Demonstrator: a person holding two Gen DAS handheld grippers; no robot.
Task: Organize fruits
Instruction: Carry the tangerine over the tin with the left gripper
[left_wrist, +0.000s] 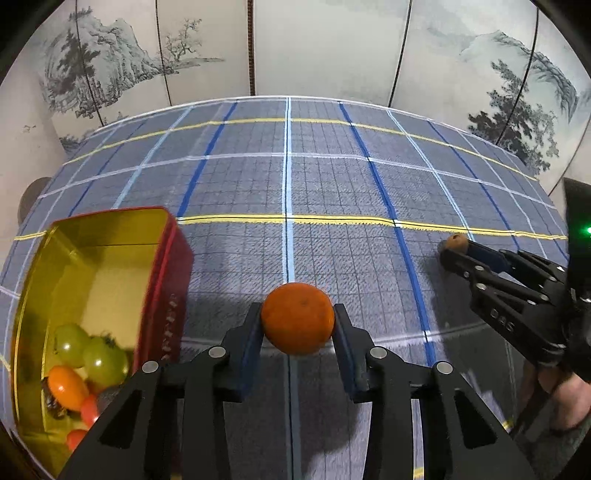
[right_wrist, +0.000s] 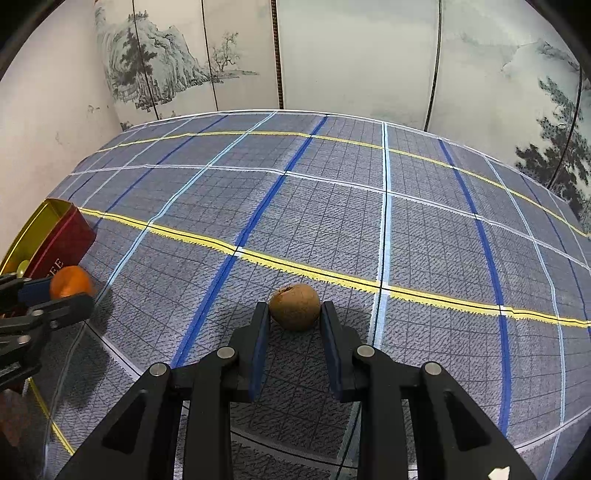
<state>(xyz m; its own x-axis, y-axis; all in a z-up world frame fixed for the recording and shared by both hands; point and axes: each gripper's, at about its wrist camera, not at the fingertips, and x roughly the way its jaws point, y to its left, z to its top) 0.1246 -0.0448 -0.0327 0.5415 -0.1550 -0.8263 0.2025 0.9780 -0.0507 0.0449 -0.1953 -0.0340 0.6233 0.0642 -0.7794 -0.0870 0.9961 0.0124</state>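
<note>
The left gripper (left_wrist: 297, 321) has its fingers clamped on a tangerine (left_wrist: 297, 318) beside the red tin (left_wrist: 173, 280) already holding fruit, presumably its destination, while the right gripper (right_wrist: 294, 314) pinches a small brown fruit (right_wrist: 294, 306) above the checked worktop (right_wrist: 369, 206).

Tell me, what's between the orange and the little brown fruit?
Nothing, just bare checked cloth between the orange and the brown fruit; the left wrist view shows it.

Even, moderately bright overhead light; soft shadows fall beneath each gripper on the counter (right_wrist: 406, 229). Strong fisheye bending with dark corner vignetting (both views). The red tin (left_wrist: 162, 295) shows motion blur.
</note>
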